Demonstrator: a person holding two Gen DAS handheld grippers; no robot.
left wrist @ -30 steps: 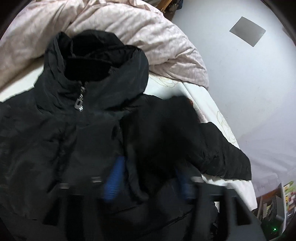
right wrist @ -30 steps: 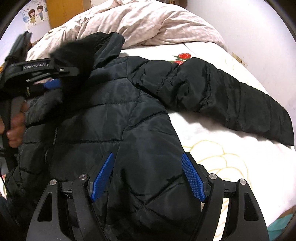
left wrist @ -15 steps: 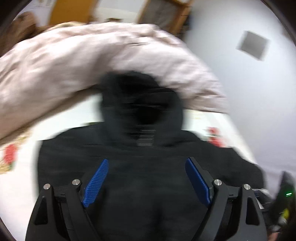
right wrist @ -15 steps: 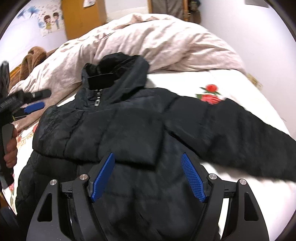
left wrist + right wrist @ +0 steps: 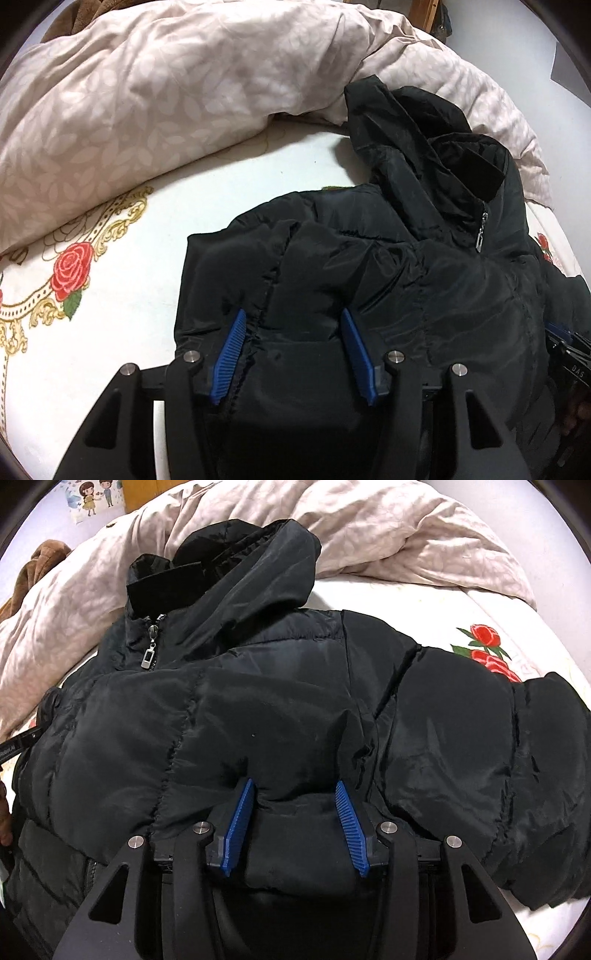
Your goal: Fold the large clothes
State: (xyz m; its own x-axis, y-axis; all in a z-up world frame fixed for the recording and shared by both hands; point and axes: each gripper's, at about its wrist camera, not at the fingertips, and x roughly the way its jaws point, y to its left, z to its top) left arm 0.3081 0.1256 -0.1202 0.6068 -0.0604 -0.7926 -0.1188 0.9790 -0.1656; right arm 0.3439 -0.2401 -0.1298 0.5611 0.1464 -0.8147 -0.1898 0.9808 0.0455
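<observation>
Since the earlier frame both claws are being brought down onto the black jacket (image 5: 295,701), lying zipped on the bed (image 5: 110,332), hood at 12 o'clock. Left claw (image 5: 295,354) and right claw (image 5: 295,823) are closing, a padded fabric ridge being pinched between each pair of jaws. Risk: slick puffy shell is being gripped shallowly, so slipping out during the fold is likely.

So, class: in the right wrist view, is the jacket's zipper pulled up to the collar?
Yes, the silver zipper pull hangs just below the collar of the black jacket.
</observation>
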